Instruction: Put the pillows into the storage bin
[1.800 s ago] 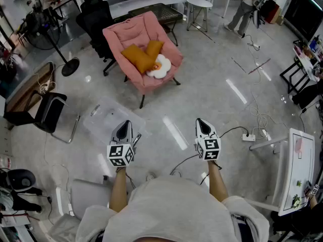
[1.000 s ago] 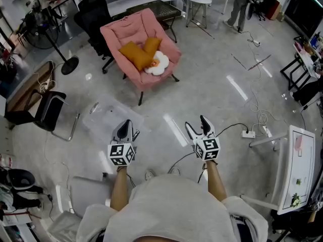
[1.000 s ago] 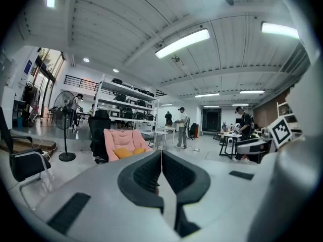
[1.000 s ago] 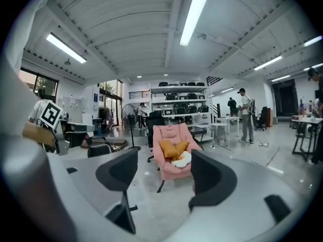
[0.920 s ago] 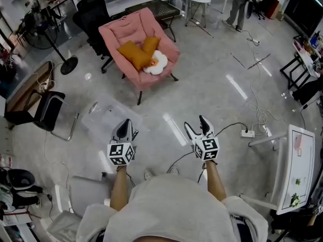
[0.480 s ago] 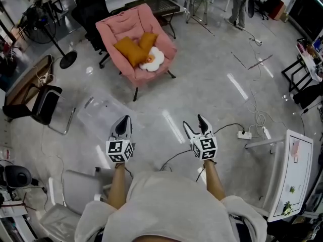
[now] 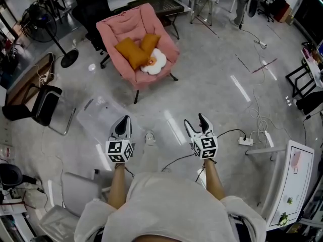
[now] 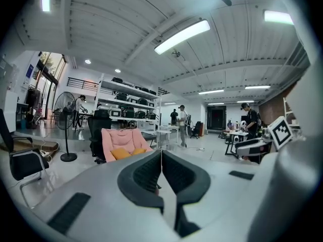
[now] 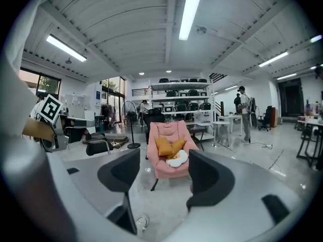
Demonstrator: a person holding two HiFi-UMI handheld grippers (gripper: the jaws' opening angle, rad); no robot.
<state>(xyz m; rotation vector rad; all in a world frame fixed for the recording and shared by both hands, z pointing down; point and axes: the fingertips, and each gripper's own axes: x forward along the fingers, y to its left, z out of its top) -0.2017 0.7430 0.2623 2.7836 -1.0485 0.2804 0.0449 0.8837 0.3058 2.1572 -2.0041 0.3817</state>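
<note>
Two orange pillows (image 7: 130, 52) and a white egg-shaped pillow (image 7: 156, 63) lie on the seat of a pink chair (image 7: 117, 28) far ahead of me. The clear storage bin (image 7: 98, 116) sits on the floor just ahead and left of my left gripper (image 7: 123, 121), which is shut on nothing. My right gripper (image 7: 195, 123) has its jaws apart and closing, with nothing between them. The right gripper view frames the orange pillows (image 9: 164, 146) and the egg pillow (image 9: 176, 159) between its fingers (image 9: 122, 171). The left gripper view shows the pink chair (image 8: 120, 138) beyond its shut jaws.
A black office chair (image 7: 90, 8) and a standing fan (image 7: 64, 58) stand behind the pink chair. A black chair (image 7: 46, 105) is at the left, a grey seat (image 7: 75, 190) at lower left. Cables and a power strip (image 7: 245, 141) lie right; a white table (image 7: 290, 178) is beyond. My shoe (image 7: 150, 136) shows between the grippers.
The right gripper's jaws went from together to apart. I have stepped forward: a shoe and trouser leg now show between the grippers, and the room has shifted in the view.
</note>
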